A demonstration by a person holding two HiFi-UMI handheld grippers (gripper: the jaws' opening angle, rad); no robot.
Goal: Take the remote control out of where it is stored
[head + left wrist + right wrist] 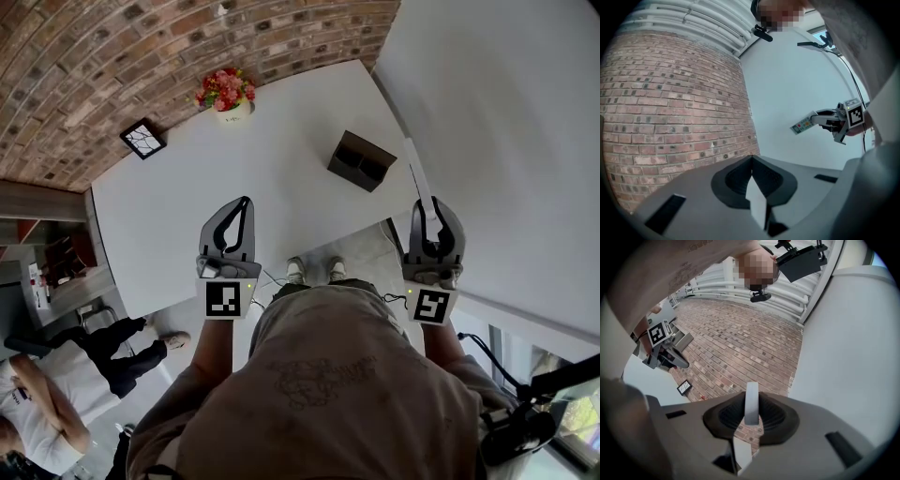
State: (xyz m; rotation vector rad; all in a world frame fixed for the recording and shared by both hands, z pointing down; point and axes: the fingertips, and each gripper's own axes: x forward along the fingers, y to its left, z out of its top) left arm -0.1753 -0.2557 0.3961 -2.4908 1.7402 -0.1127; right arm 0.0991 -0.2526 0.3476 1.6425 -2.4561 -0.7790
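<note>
Holding the remote (pixel 418 176) pinched in my right gripper (pixel 427 208), pointing straight ahead, clear of the holder (pixel 361 161) by the tabletop (pixel 234 183) right edge; left gripper (pixel 242 210) closed, empty.

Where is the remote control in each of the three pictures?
Head view: right of centre, the remote control sticks out of the right gripper.
Left gripper view: remote control at right, mid-height.
Right gripper view: remote control at centre, edge-on between the jaws.
Shared landmark: the brick wall.
</note>
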